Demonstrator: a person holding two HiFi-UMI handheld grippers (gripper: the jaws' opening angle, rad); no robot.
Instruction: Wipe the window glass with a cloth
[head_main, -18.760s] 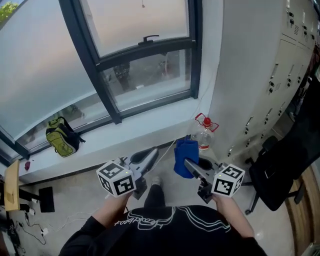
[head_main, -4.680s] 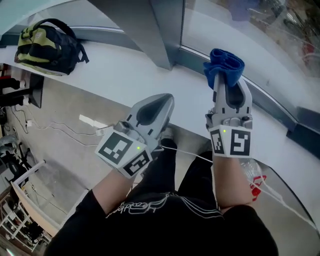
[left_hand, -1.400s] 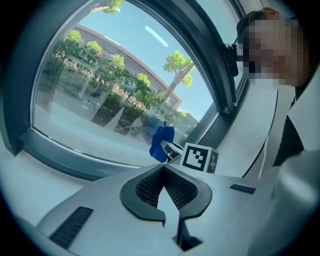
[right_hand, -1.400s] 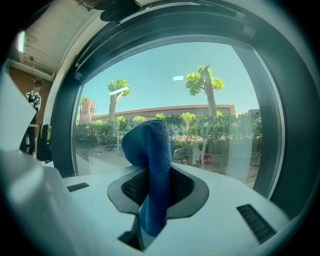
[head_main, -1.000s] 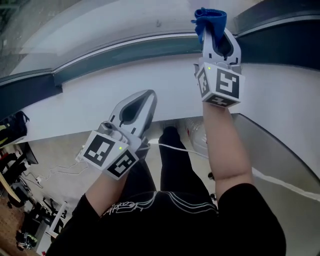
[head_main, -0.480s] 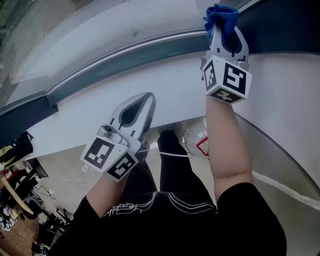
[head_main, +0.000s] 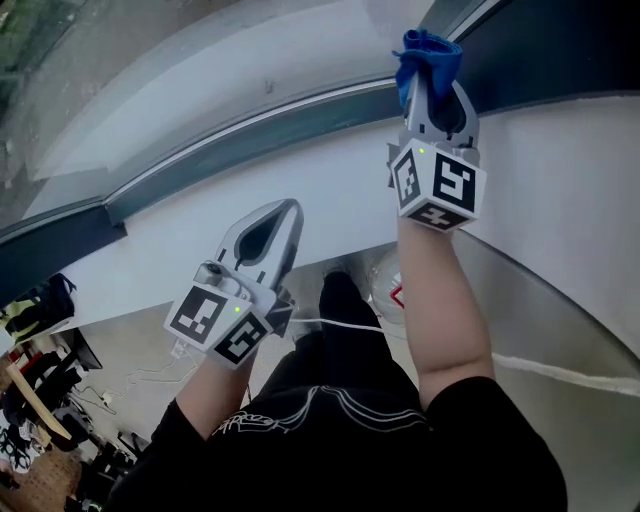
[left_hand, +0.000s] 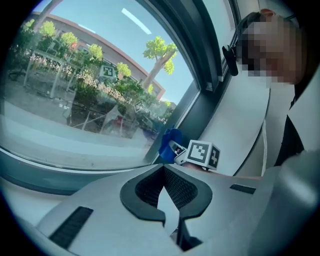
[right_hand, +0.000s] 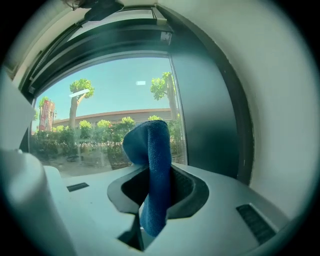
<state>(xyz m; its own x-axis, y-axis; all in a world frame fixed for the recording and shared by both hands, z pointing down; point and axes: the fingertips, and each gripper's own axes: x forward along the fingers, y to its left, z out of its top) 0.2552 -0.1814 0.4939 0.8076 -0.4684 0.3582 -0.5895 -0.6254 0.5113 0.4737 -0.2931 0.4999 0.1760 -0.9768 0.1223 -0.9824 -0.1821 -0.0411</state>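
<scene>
A blue cloth (head_main: 423, 57) (right_hand: 152, 165) (left_hand: 168, 142) is pinched in my right gripper (head_main: 430, 75) (right_hand: 150, 175), which is shut on it and held up at the lower right corner of the window glass (head_main: 200, 70) (right_hand: 110, 110), by the dark frame (head_main: 530, 50) (right_hand: 210, 115). The cloth's bunched end stands just off the pane. My left gripper (head_main: 275, 222) (left_hand: 167, 187) hangs lower, over the white sill (head_main: 200, 220), shut with nothing between its jaws.
A dark lower frame rail (head_main: 230, 140) runs under the glass. A clear water bottle with a red handle (head_main: 385, 290) stands on the floor below. A yellow-black backpack (head_main: 35, 305) lies at the far left. Furniture and cables (head_main: 40, 420) crowd the lower left.
My right gripper with the cloth has shifted slightly left along the bottom of the pane. The left gripper has stayed low and barely moved.
</scene>
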